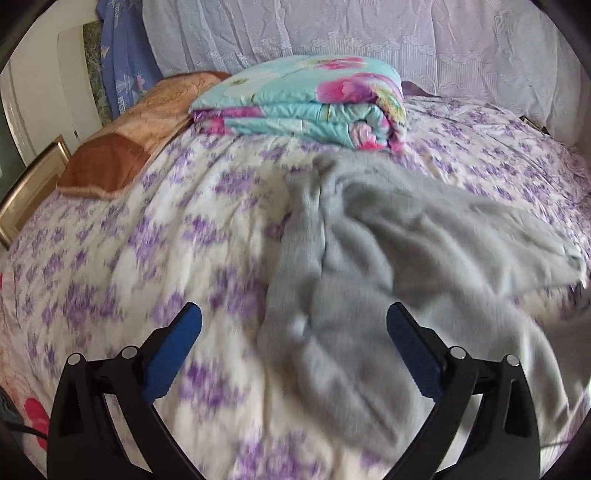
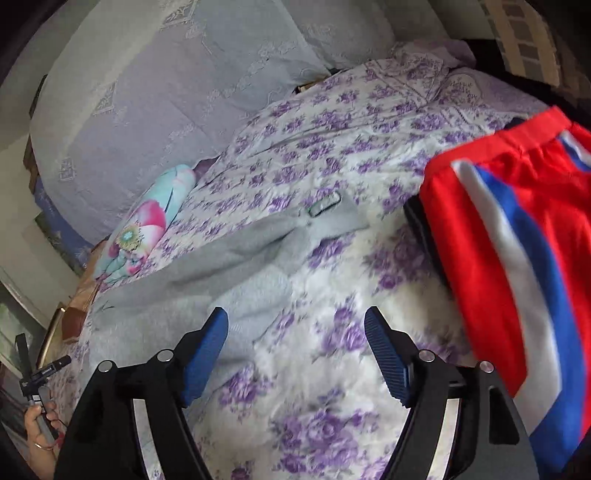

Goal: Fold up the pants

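Grey fleece pants (image 1: 362, 266) lie rumpled on the purple-flowered bedspread (image 1: 147, 236), one leg stretching to the right. My left gripper (image 1: 293, 325) is open and empty, hovering just above the near end of the pants. In the right wrist view the same grey pants (image 2: 207, 273) lie to the left, with a label near their far end. My right gripper (image 2: 295, 328) is open and empty above the bedspread (image 2: 332, 362), its left finger (image 2: 207, 350) over the pants' edge.
A folded turquoise floral quilt (image 1: 306, 99) and an orange blanket (image 1: 140, 122) lie at the far side. A red garment with white and blue stripes (image 2: 517, 266) lies at the right. The lace-covered backrest (image 1: 369, 33) bounds the bed. The person's hand (image 2: 40, 424) holds the left gripper's handle.
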Demonstrator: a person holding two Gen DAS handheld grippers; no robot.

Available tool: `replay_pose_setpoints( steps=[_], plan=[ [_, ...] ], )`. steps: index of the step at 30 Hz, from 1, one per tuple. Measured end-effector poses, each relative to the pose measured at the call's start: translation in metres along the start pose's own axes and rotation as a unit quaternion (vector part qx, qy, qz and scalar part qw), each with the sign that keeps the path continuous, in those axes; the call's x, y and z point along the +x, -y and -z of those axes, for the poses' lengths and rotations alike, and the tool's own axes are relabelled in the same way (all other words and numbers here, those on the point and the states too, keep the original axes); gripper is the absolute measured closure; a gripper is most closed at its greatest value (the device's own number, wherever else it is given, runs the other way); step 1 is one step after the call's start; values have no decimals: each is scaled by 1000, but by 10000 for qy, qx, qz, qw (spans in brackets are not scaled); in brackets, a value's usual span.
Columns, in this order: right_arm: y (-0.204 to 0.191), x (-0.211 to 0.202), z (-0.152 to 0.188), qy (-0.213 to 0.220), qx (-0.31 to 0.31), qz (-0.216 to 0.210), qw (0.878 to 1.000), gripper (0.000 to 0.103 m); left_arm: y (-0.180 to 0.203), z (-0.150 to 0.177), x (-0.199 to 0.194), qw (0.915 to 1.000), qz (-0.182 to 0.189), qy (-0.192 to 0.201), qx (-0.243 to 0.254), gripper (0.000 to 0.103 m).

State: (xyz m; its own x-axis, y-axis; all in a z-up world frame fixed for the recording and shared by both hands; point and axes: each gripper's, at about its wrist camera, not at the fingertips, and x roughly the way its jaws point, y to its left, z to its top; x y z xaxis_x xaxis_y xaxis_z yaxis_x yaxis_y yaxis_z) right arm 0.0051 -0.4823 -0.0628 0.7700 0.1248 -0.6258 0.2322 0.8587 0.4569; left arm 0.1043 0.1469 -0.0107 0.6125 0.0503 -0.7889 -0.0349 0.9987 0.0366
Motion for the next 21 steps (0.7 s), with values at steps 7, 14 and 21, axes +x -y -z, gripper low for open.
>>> replay_pose_setpoints(
  steps=[7,14,21],
  plan=[
    [-33,42,28,-598,223,-1453,9873,23,-27,51,36,9922,597,-709,-829,5],
    [-71,59,39,-851,-208,-1224,9886,95,-2,34,71,9855,993,-631,-1222,6],
    [-70,-81,15,457,-694,-812,9932,96,1,21,26,9813,1199,-79,-1504,87]
  ],
)
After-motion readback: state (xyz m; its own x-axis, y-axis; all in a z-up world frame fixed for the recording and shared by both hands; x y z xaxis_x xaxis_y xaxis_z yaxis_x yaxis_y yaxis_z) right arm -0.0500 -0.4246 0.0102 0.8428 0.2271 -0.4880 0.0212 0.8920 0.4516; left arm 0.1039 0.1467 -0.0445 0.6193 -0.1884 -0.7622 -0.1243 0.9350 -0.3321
